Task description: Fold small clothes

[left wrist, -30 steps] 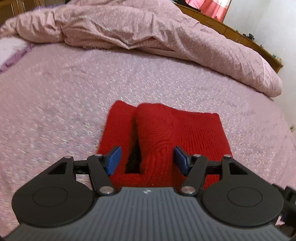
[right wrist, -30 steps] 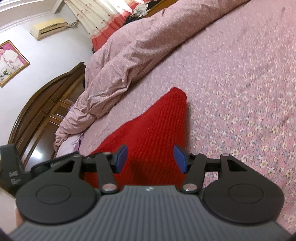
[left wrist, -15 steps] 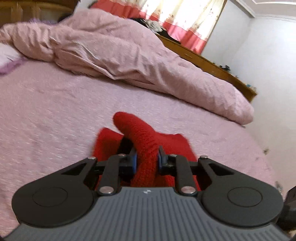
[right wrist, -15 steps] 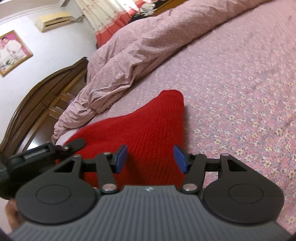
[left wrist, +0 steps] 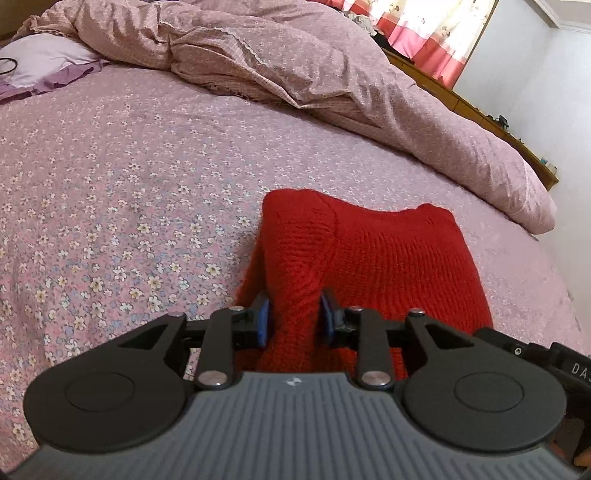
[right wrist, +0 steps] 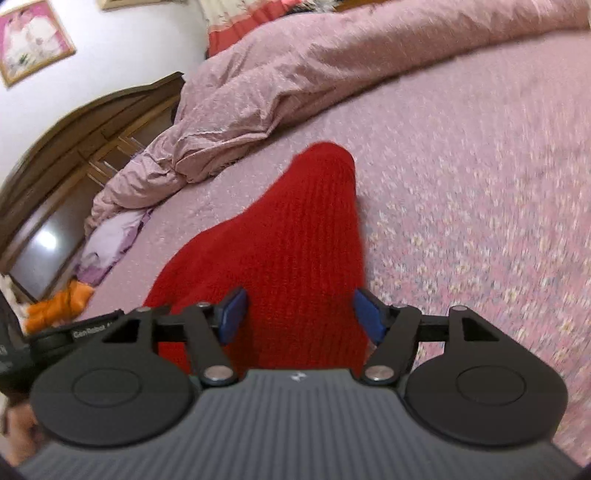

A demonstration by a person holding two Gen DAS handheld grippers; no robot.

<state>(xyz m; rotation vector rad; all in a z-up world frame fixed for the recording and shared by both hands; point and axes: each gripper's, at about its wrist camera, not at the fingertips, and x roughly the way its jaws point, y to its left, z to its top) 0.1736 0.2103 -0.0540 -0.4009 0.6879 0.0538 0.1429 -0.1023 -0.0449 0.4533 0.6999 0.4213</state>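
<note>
Presently, my left gripper [left wrist: 294,320], jaws just easing apart, is still pinching a fold of the red knit garment [left wrist: 388,254] while my right gripper [right wrist: 301,319] is widening, fingers apart, over it on the floral bedspread [left wrist: 129,177].

A pink bedsheet printed with small white flowers [left wrist: 129,192] spreads ahead of the jaws and to both sides. Beyond them a crumpled pink quilt [left wrist: 295,66] lies heaped across the far part. Far left of the jaws rests a pale lilac pillow [left wrist: 40,62]. Red-and-cream curtains [left wrist: 432,33] hang far ahead to the right. In the right wrist view, a dark wooden headboard [right wrist: 92,125] and a framed picture [right wrist: 29,40] stand far left, with an orange cloth [right wrist: 59,302] low beside them.
</note>
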